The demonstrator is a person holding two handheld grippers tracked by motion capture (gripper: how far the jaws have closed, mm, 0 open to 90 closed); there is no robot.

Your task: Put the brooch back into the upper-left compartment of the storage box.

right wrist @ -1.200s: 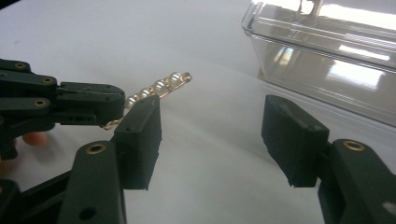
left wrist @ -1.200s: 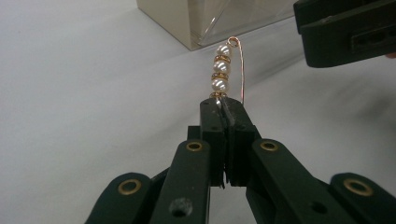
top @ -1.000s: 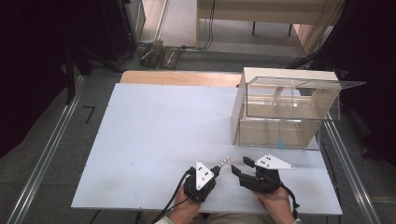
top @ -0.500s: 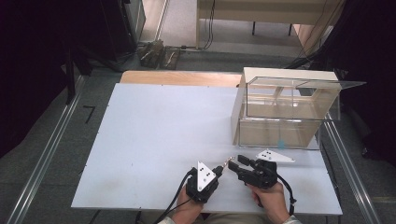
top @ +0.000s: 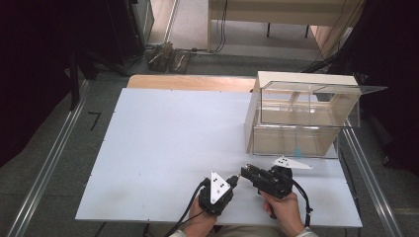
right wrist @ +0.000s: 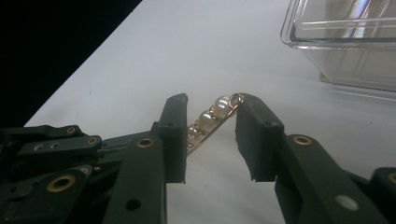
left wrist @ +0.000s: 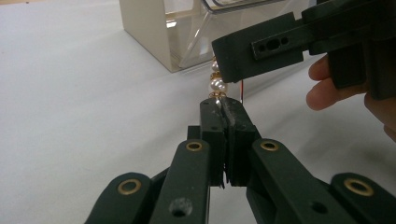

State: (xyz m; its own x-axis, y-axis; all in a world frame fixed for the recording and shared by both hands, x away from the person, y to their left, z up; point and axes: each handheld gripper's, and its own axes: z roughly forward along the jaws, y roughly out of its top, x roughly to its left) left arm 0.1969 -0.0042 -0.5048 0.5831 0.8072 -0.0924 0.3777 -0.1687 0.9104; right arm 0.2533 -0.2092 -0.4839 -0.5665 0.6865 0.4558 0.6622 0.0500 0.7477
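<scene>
Here one pearl hairpin [right wrist: 211,122], three pearls showing, is clamped in the closed left gripper [left wrist: 223,106]; the right gripper's [right wrist: 210,135] jaws, just closing, flank it. One clear box [top: 302,118] stands far right on the white table [top: 163,143], grey floor around.

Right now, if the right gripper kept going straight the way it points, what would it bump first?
Probably the pearl pin already between its jaws, then the left gripper holding that pin's other end; depth is unclear.

A pearl pin [right wrist: 211,122] lies between the two tools, near the table's [top: 163,143] front edge, before the clear box [top: 301,116].
</scene>
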